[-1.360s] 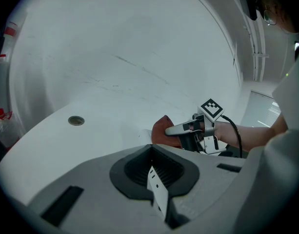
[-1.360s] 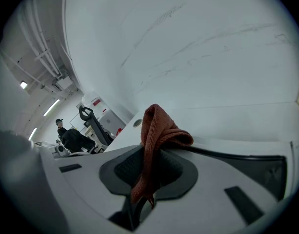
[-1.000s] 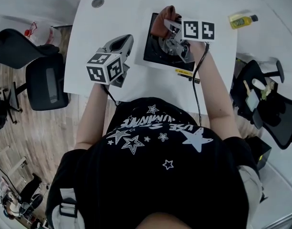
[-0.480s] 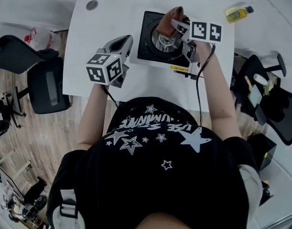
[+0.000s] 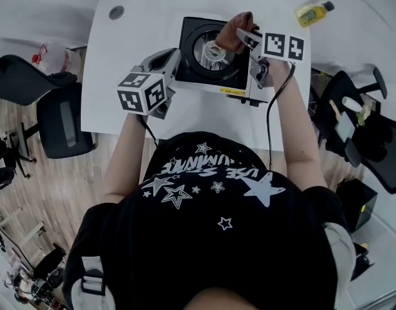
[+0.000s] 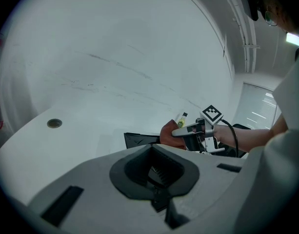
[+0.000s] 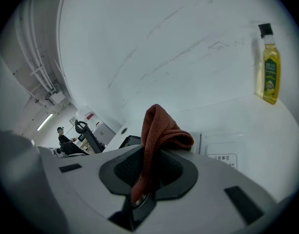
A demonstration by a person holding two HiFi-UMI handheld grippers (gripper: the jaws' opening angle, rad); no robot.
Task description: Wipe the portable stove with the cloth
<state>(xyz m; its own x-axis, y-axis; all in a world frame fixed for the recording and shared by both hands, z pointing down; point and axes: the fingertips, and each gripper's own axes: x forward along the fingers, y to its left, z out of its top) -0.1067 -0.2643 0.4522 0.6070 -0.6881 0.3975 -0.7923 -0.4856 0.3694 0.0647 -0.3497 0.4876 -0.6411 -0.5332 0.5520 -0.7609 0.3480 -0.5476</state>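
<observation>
Cloth (image 5: 237,33), rust-brown and knitted, bunches pinched tight in the right claw (image 5: 247,39) over the round metal burner (image 5: 212,51) of the square black stove (image 5: 190,30); left claw (image 5: 170,57) closed, empty.

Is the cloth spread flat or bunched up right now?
Bunched up: the cloth sits folded in a lump in the shut right gripper, over the stove.

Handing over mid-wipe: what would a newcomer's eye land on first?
The rust-red cloth pinched in the right gripper, over the far right side of the black portable stove. Next, the left gripper, shut and empty, by the stove's near left corner, and a yellow bottle far right on the table.
</observation>
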